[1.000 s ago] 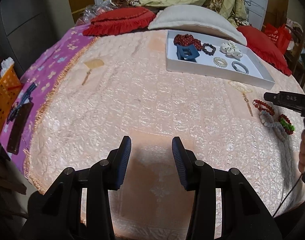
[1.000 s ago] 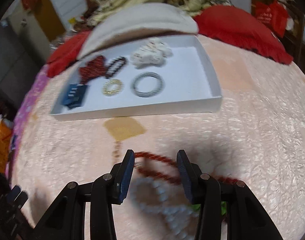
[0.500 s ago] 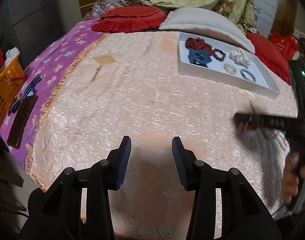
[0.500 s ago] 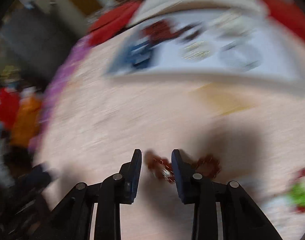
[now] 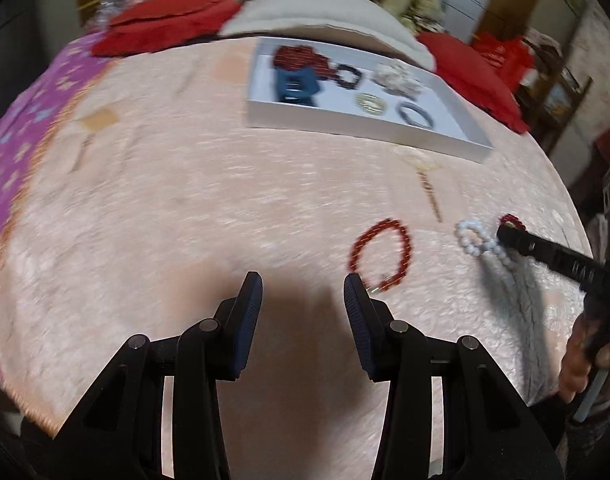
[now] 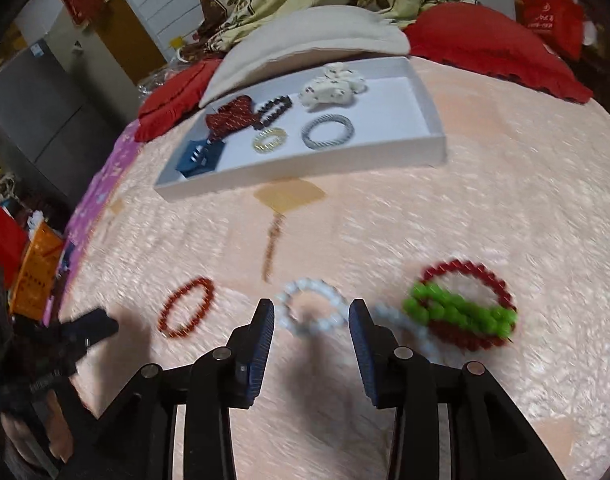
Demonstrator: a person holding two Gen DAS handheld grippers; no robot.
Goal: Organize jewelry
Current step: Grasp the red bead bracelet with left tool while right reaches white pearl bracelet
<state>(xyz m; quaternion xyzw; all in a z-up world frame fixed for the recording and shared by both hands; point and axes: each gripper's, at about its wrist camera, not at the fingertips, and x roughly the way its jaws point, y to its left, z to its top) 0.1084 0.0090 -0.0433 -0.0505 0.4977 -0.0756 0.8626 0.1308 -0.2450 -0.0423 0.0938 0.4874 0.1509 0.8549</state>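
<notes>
Bedroom, cluttered: peach quilted bedspread (image 5: 185,208) on the bed, red cushions and a cream pillow (image 6: 305,44) at the far end. White tray (image 6: 297,172) sits on the bed in front of the pillow, already holding a blue hair claw (image 6: 199,156), a dark red bead piece, a black bead bracelet, a gold ring bracelet, a grey bangle (image 6: 328,131) and a white clip.

Loose on the bedspread, well short of the tray: red bead bracelet (image 5: 381,250), white bead bracelet (image 6: 311,308), and a dark red and green bead pair (image 6: 465,308) to the right.

Left hand-held gripper (image 5: 303,308): jaws partly apart, nothing between them, hovering just left of the red bead bracelet. Right hand-held gripper (image 6: 311,338): empty, jaws opening, lined up over the white bead bracelet, which shows in the gap; pads not pressing on it. Whether the tips touch the bedspread I can't tell, since the frame is motion-blurred.

Step in hand looks like the pick approach on the white beads. Next move calls for lowering so one pad goes inside the loop or both straddle a strand, closing, then lifting and carrying to a bare spot at the tray's right end.
</notes>
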